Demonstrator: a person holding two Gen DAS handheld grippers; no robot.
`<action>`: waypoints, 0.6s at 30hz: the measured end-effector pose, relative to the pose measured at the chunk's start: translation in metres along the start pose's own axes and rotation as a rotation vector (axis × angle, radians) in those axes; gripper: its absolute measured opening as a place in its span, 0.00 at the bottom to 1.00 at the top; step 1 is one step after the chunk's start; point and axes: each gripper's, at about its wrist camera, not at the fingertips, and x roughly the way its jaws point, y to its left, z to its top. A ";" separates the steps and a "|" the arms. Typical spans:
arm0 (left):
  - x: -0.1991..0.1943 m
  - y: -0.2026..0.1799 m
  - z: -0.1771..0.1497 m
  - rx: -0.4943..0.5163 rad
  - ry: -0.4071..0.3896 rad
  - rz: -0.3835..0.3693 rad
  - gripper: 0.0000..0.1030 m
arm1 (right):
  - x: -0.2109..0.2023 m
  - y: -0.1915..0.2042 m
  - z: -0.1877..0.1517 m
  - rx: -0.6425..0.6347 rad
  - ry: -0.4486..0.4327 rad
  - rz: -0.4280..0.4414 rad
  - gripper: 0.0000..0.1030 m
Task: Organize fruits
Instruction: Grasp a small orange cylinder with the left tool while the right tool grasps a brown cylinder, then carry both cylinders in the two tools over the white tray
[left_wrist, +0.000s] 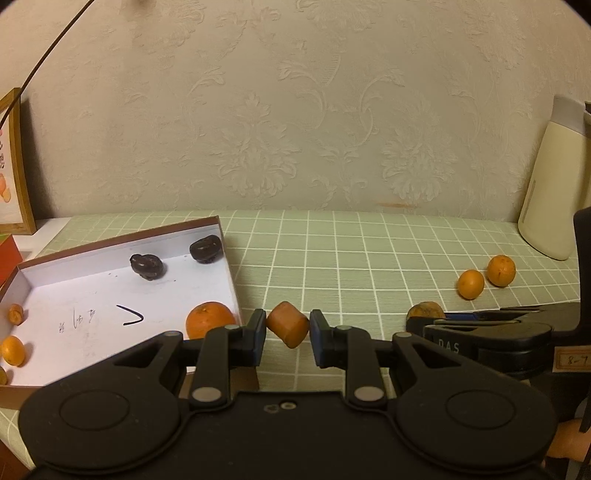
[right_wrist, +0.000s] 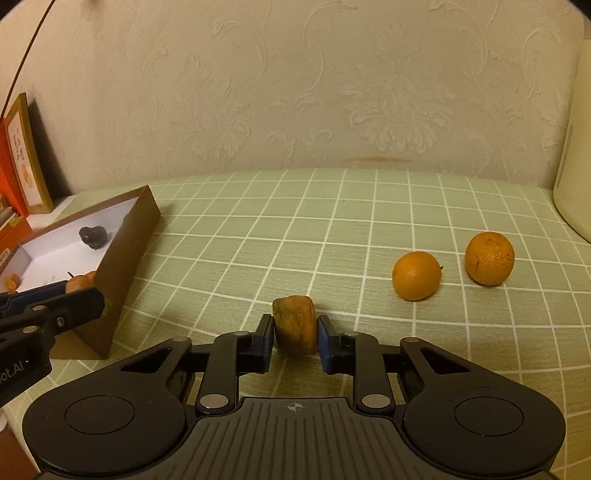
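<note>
The left gripper (left_wrist: 288, 334) pinches an orange fruit piece (left_wrist: 287, 329) beside the box (left_wrist: 225, 243) edge. The right gripper (right_wrist: 295, 338) clamps a brown fruit (right_wrist: 295, 329) on the open checked cloth (right_wrist: 295, 229); 2 oranges (right_wrist: 416, 275) lie right.

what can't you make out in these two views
- Handwriting on the box floor, left wrist view: too small to read.
- Box contents, right wrist view: mostly hidden by its brown wall and the left hand-held gripper.
- White container: cut off by the right edge in both views.
- Framed picture, left wrist view: cut off at the left edge.
</note>
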 end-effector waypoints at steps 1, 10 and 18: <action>-0.001 0.001 0.000 -0.003 -0.001 0.003 0.15 | -0.001 0.000 0.000 -0.001 0.000 0.000 0.22; -0.015 0.014 0.002 -0.026 -0.015 0.017 0.15 | -0.021 0.014 0.004 -0.022 -0.053 0.014 0.22; -0.043 0.037 0.004 -0.066 -0.052 0.058 0.15 | -0.076 0.047 0.007 -0.076 -0.179 0.078 0.22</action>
